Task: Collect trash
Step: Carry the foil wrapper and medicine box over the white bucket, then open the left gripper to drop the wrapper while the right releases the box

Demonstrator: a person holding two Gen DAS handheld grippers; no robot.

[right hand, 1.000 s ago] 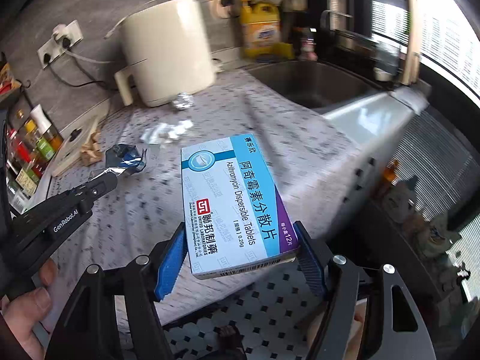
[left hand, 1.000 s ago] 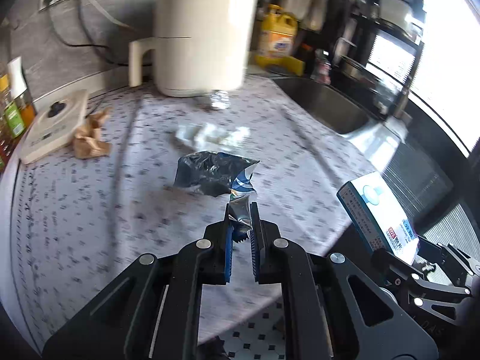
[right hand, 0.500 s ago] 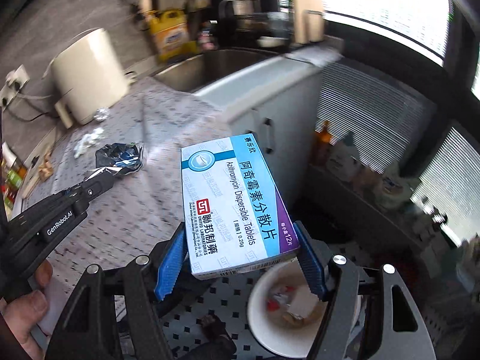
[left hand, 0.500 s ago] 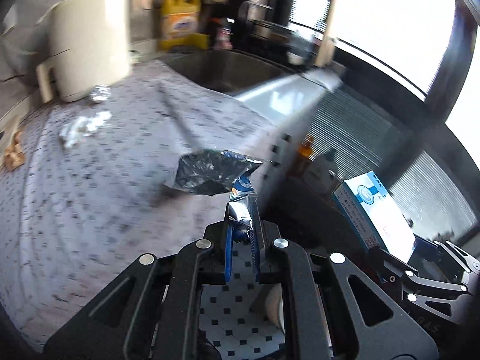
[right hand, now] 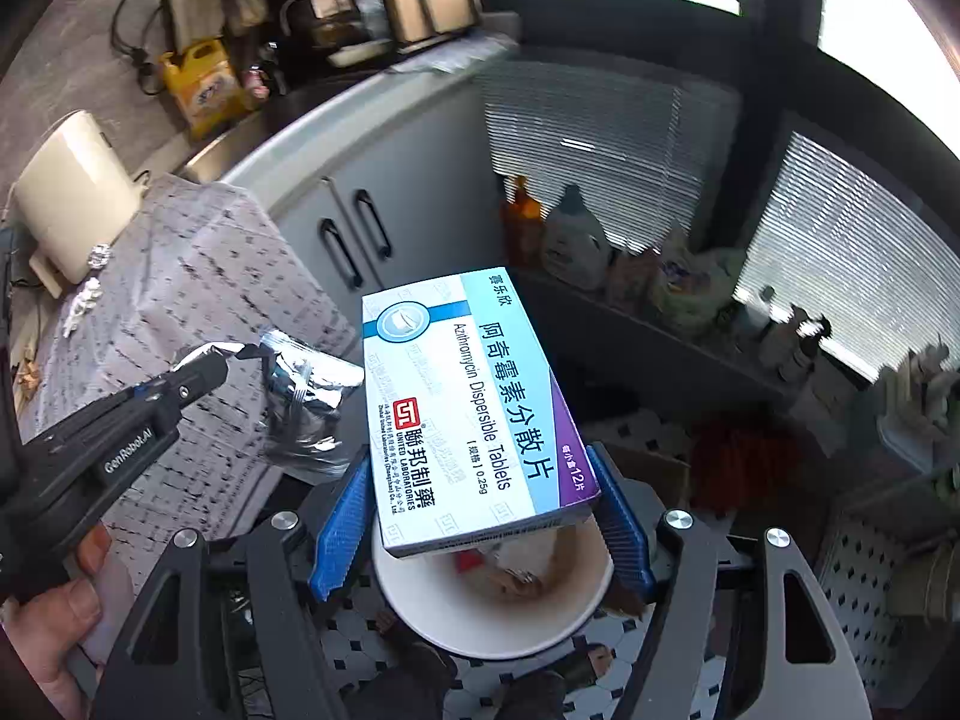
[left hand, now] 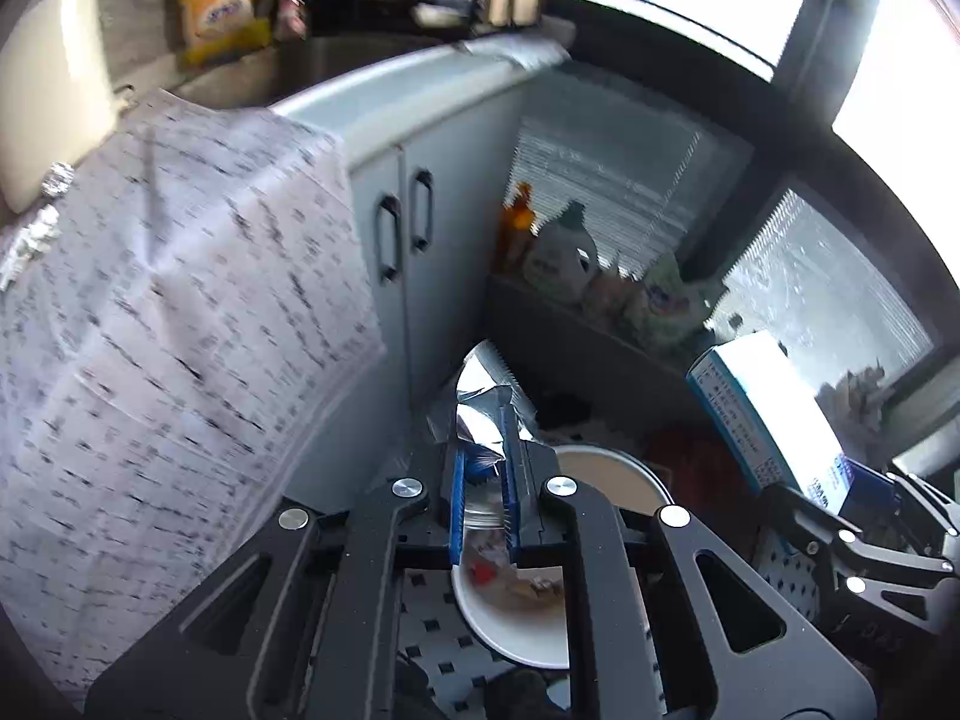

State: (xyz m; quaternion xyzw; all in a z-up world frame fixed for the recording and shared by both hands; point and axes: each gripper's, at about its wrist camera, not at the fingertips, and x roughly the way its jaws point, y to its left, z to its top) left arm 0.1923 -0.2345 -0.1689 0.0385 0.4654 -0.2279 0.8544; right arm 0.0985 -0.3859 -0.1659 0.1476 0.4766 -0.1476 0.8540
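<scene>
Your right tongs pinch the box labelled "Azithromycin Dispersible Tablets"; your left tongs, marked "GenRobot.AI", pinch the foil wrapper.

bin on floor below medicine box, counter left.

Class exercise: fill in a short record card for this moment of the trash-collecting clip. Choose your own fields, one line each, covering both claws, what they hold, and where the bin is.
left claw: shut on foil wrapper
right claw: shut on medicine box
trash bin: white, round, on the tiled floor, below both claws
bin contents: some scraps already inside
countertop: to the left, crumpled white scrap lying on it
release: not yet done, both items held above the bin
</scene>
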